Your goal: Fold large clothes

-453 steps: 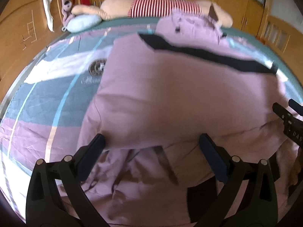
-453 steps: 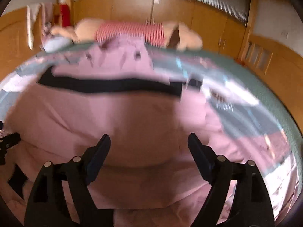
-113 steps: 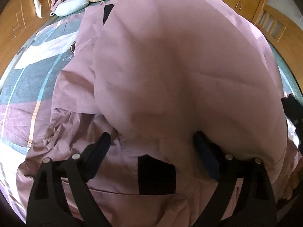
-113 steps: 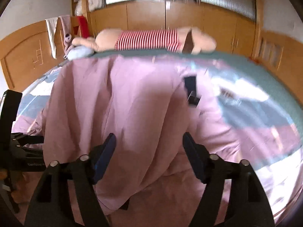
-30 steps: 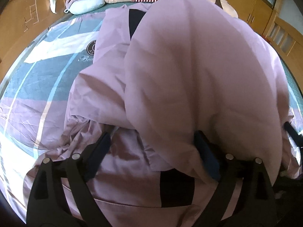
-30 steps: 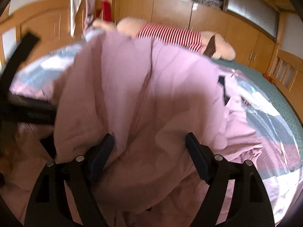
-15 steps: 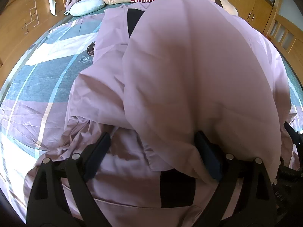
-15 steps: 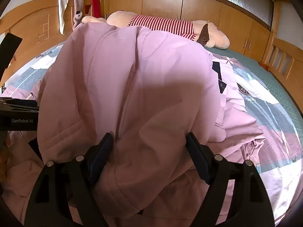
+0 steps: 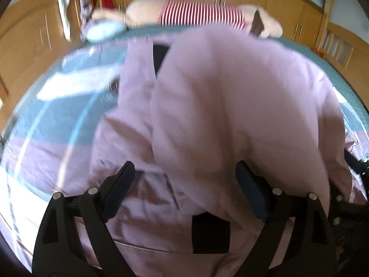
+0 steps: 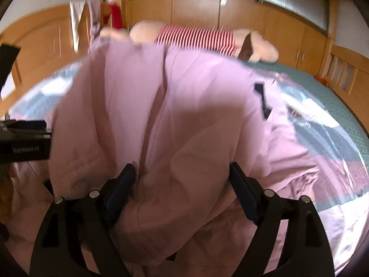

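The left gripper (image 9: 184, 180) and the right gripper (image 10: 182, 180) both had their fingers spread wide, each reaching over a raised fold of the pink garment (image 9: 230, 106) that billowed up just ahead of them. The garment lay spread over the patterned bedspread (image 9: 46, 124), black patches showing on it. Beyond, a plush toy in a red-striped shirt (image 10: 196, 37) lay before the wooden wardrobes (image 10: 196, 9).

Garment (image 9: 230, 106) lies heaped on the bed (image 9: 46, 124), with the stuffed toy (image 9: 203, 16) lying behind it
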`<state>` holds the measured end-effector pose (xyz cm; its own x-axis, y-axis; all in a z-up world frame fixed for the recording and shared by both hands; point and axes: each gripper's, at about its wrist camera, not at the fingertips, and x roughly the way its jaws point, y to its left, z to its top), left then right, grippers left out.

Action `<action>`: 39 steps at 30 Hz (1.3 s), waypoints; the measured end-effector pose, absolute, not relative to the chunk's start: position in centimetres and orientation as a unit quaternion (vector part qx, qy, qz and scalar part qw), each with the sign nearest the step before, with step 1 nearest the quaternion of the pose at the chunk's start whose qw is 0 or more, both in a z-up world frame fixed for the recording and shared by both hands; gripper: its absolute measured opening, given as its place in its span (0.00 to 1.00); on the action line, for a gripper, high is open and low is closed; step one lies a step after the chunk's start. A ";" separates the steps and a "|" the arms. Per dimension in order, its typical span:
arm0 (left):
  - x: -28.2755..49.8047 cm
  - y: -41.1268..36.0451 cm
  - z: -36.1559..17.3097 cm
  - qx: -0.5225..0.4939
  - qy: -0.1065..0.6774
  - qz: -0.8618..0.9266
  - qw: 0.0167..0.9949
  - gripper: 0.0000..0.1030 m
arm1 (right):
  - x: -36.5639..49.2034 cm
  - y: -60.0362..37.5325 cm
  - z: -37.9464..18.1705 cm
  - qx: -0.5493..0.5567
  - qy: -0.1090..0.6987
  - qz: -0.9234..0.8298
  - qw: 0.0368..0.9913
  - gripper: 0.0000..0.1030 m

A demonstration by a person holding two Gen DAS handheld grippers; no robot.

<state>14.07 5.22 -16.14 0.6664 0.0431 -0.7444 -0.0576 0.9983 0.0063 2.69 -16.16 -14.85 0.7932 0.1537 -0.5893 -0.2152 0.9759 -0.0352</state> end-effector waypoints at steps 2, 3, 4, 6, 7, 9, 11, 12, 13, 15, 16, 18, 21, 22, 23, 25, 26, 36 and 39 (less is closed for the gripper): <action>14.0 5.1 -15.9 -0.002 0.403 0.026 0.915 0.87 | 2.2 -16.5 -13.7 -0.052 0.277 0.085 0.956 0.81; 14.2 5.0 -16.3 -0.001 0.412 0.023 0.911 0.87 | 1.9 -16.8 -13.0 -0.054 0.261 0.074 0.961 0.81; 14.4 5.0 -16.7 -0.003 0.421 0.021 0.907 0.87 | 1.8 -17.0 -12.7 -0.054 0.252 0.065 0.964 0.81; 14.9 4.9 -17.9 -0.007 0.445 0.015 0.896 0.87 | 2.4 -17.4 -12.8 -0.055 0.263 0.054 0.962 0.81; 15.2 5.0 -18.5 -0.011 0.456 0.012 0.890 0.87 | 2.8 -17.6 -13.3 -0.055 0.277 0.050 0.958 0.81; 15.4 5.3 -18.7 -0.024 0.461 0.009 0.887 0.88 | 3.9 -17.8 -14.8 -0.050 0.317 0.047 0.946 0.81; 15.5 5.5 -18.7 -0.027 0.464 0.008 0.885 0.89 | 4.8 -18.0 -16.2 -0.049 0.356 0.047 0.932 0.81; 15.5 5.5 -18.8 -0.028 0.466 0.008 0.885 0.89 | 5.1 -18.1 -16.9 -0.043 0.370 0.051 0.927 0.81; 15.5 5.5 -18.9 -0.029 0.468 0.008 0.883 0.89 | 5.1 -18.2 -17.2 -0.037 0.376 0.053 0.924 0.81; 15.8 5.6 -19.0 -0.031 0.471 0.008 0.882 0.89 | 5.4 -18.1 -17.6 -0.037 0.387 0.053 0.920 0.81; 15.8 5.7 -19.0 -0.030 0.472 0.008 0.881 0.89 | 5.4 -18.1 -17.6 -0.037 0.389 0.052 0.919 0.81; 15.9 5.6 -19.0 -0.027 0.472 0.008 0.881 0.89 | 5.4 -18.1 -17.8 -0.038 0.390 0.053 0.918 0.81; 16.1 5.6 -19.1 -0.025 0.472 0.009 0.881 0.89 | 5.2 -17.8 -17.9 -0.038 0.393 0.052 0.917 0.81; 16.0 5.5 -19.1 -0.024 0.473 0.009 0.881 0.89 | 5.2 -17.8 -17.9 -0.037 0.394 0.053 0.917 0.81; 15.9 5.3 -19.1 -0.025 0.472 0.009 0.881 0.89 | 5.1 -17.7 -17.9 -0.037 0.394 0.053 0.917 0.81; 15.9 5.2 -19.1 -0.025 0.472 0.009 0.881 0.89 | 5.2 -17.7 -17.8 -0.037 0.395 0.053 0.916 0.81; 15.9 5.2 -19.1 -0.024 0.472 0.009 0.881 0.89 | 5.2 -17.6 -17.8 -0.037 0.395 0.053 0.916 0.81; 14.9 4.6 -17.9 -0.018 0.436 0.015 0.900 0.85 | 5.5 -17.6 -17.9 -0.037 0.396 0.054 0.916 0.82; 14.7 3.9 -17.6 0.019 0.425 0.025 0.905 0.85 | 4.9 -18.1 -16.7 -0.024 0.370 0.062 0.927 0.82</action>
